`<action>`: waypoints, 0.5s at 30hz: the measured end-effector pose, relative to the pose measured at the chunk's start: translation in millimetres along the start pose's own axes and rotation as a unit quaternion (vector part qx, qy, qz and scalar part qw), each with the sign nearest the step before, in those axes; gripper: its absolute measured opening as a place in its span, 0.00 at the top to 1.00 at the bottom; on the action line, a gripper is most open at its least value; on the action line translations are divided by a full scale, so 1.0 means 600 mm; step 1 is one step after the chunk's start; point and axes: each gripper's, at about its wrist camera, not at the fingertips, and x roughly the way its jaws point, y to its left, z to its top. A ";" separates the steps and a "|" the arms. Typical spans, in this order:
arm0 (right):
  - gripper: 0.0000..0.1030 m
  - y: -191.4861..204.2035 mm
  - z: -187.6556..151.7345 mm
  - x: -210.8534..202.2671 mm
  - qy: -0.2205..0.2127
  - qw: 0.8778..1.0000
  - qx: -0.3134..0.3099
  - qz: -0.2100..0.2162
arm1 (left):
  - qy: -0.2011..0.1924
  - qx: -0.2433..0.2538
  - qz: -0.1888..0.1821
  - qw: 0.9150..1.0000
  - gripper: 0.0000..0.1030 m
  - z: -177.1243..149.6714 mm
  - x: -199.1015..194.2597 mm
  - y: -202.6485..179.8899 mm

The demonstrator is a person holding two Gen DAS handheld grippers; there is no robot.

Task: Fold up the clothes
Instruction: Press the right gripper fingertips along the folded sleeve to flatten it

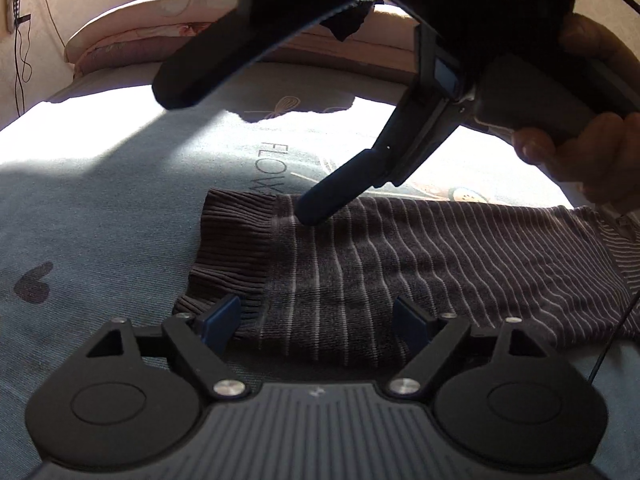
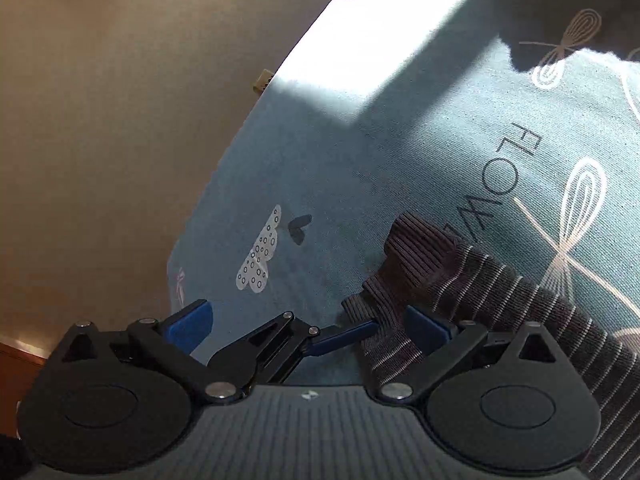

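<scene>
The striped sweater (image 1: 400,264) lies flat on the blue bed cover (image 1: 100,216), ribbed hem towards both tongs. The left tongs (image 1: 316,320) and right tongs (image 2: 308,326) stand apart at the hem; I judge a grip on the hem edge is prepared, needing both to close evenly.

I see a dark brown-grey sweater (image 1: 360,276) with thin pale stripes; its ribbed cuff (image 1: 236,248) is plain dark brown. The bed cover (image 1: 120,200) is muted blue-grey denim tone, printed with dark "FLOW" lettering (image 2: 506,172), cream dragonfly outlines (image 2: 568,224), a white spotted shape (image 2: 258,260) and a dark heart (image 1: 34,284). Both the left gripper (image 1: 316,320) and right gripper (image 2: 308,328) are black with blue finger pads (image 1: 222,318). The wall (image 2: 120,100) is beige.
</scene>
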 end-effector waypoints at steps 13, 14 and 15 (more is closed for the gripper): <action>0.00 -0.030 0.035 0.024 -0.017 0.999 0.043 0.016 | -0.005 -0.044 -0.010 0.999 0.07 -0.014 -0.024 0.017; 0.00 -0.026 0.036 0.020 -0.020 0.999 0.041 0.018 | -0.012 -0.053 -0.011 0.998 0.07 -0.010 -0.030 0.022; 0.00 -0.021 0.037 0.016 -0.023 0.999 0.040 0.021 | -0.019 -0.058 -0.013 0.998 0.07 -0.005 -0.034 0.026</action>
